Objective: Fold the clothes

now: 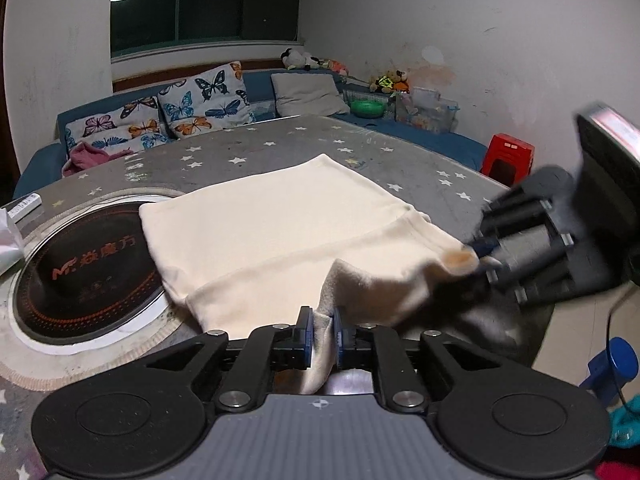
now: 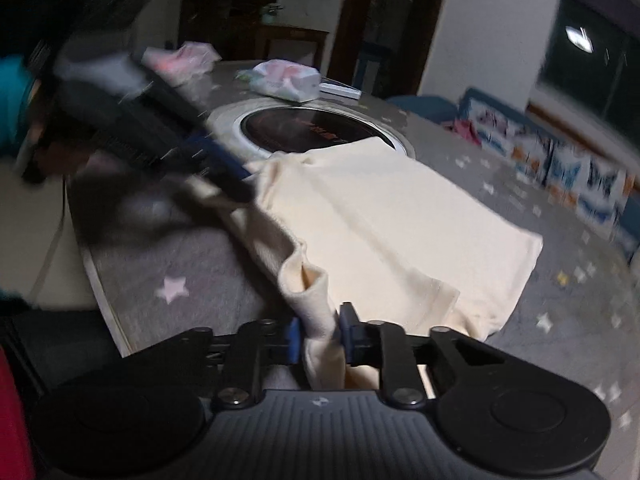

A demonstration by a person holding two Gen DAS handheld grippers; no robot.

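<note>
Surface [image 1: 280, 148]: your cream garment [image 1: 272, 232] lies spread across its near half, overlapping the inset cooktop [image 1: 80, 272].
Garment: soft, light, limp; take it by hems and corners.
Left gripper [image 1: 320, 334]: jaws pinching its near edge.
Right gripper [image 2: 322, 334]: jaws pinching a bunched corner.

Each gripper, left gripper [image 1: 321, 330] and right gripper [image 2: 321, 338], is black with blue finger pads, silver screws at six o'clock, ribbed grey body; teal sleeve [image 2: 12, 100] at nine o'clock.
</note>
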